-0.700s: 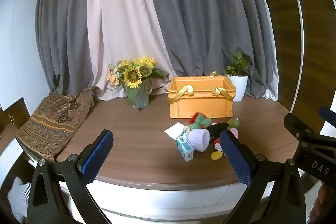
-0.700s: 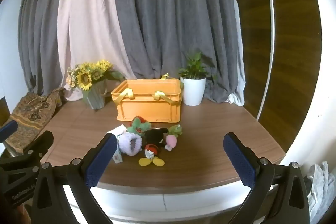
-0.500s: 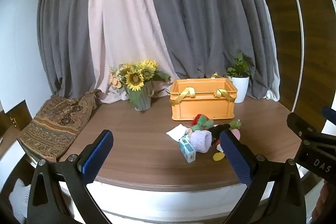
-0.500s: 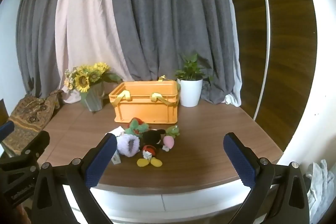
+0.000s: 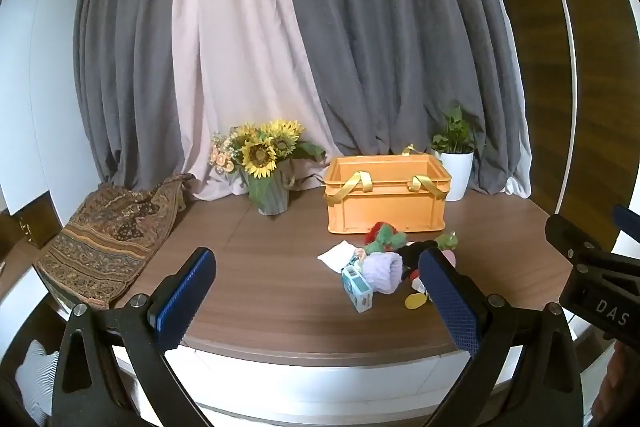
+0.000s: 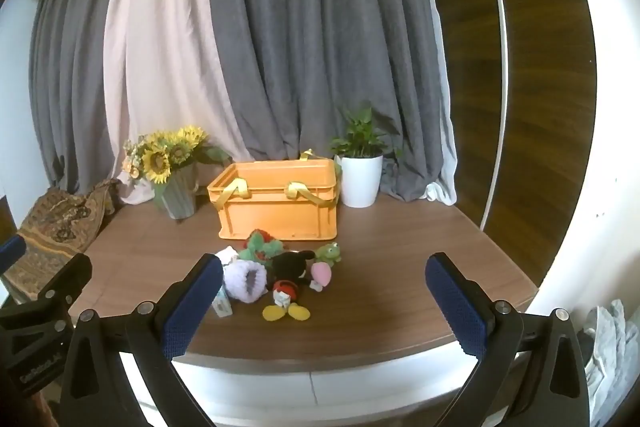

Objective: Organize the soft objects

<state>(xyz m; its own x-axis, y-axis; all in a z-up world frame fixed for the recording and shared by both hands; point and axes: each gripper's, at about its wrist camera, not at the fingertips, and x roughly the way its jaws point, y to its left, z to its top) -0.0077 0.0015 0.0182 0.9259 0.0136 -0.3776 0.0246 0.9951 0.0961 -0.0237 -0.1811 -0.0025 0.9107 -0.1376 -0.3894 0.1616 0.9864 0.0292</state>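
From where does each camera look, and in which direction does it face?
Left wrist: on the left gripper, facing the table and toys; its open fingers and the right gripper show.
Right wrist: on the right gripper, facing the same toys; the left gripper shows.
Shared: crate, sunflowers, plant.

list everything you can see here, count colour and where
crate: 1, orange with yellow straps, table middle, behind the toys
mouse plush: 1, black, red and yellow, front of the toy pile
purple plush: 1, lilac, left of the mouse
frog plush: 1, green, right of the pile
pink plush: 1, pink, beside the mouse
red-green plush: 1, against the crate front
small box: 1, light blue, left front of the pile
sunflowers: 1 bunch, yellow, grey vase, left of crate
plant: 1, green, white pot, right of crate
cloth: 1, brown patterned, table's left end
left gripper: open
right gripper: open
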